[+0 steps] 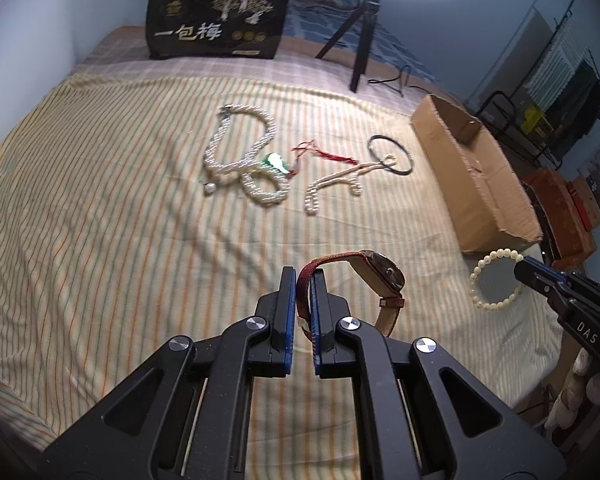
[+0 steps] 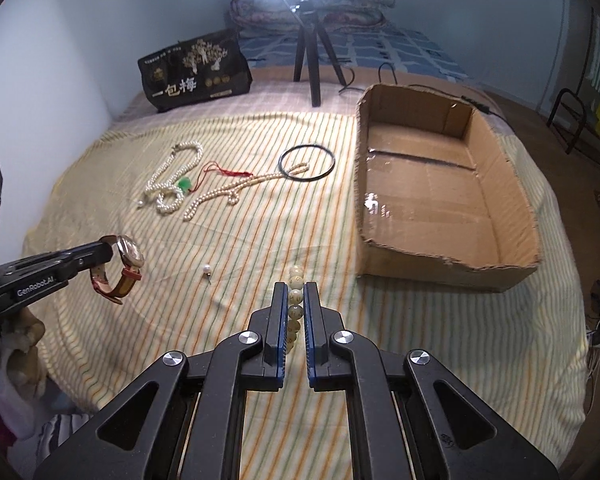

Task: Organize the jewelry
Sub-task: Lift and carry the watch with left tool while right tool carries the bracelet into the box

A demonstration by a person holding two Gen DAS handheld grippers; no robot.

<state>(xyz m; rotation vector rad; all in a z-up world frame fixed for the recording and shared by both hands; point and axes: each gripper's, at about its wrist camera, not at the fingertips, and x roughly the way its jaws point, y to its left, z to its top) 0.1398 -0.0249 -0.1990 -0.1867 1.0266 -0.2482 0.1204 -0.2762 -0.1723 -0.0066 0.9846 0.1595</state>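
A red-strapped watch (image 1: 374, 280) is gripped by its strap in the left gripper (image 1: 304, 280), jaws clamped on the band; it is held above the striped bed cover (image 1: 100, 240), well left of the cardboard box (image 2: 440, 184). The strap loop is seen running away from the jaws, with the watch case (image 2: 130, 254) at the far end, face turned sideways and tilted. A cream bead bracelet (image 2: 295, 304) is pinched between the jaws of the right gripper (image 2: 295, 292); in the right wrist view it is seen edge-on, its bead row lined up along the fingers, pointing forward. In the left wrist view the same bracelet (image 1: 496, 280) is seen as a hanging ring near the box's front corner. Pearl necklaces (image 2: 172, 184), a green pendant on red cord (image 2: 185, 184) and a black ring (image 2: 308, 162) are left mid-bed. One loose pearl (image 2: 207, 269) is lying between both grippers.
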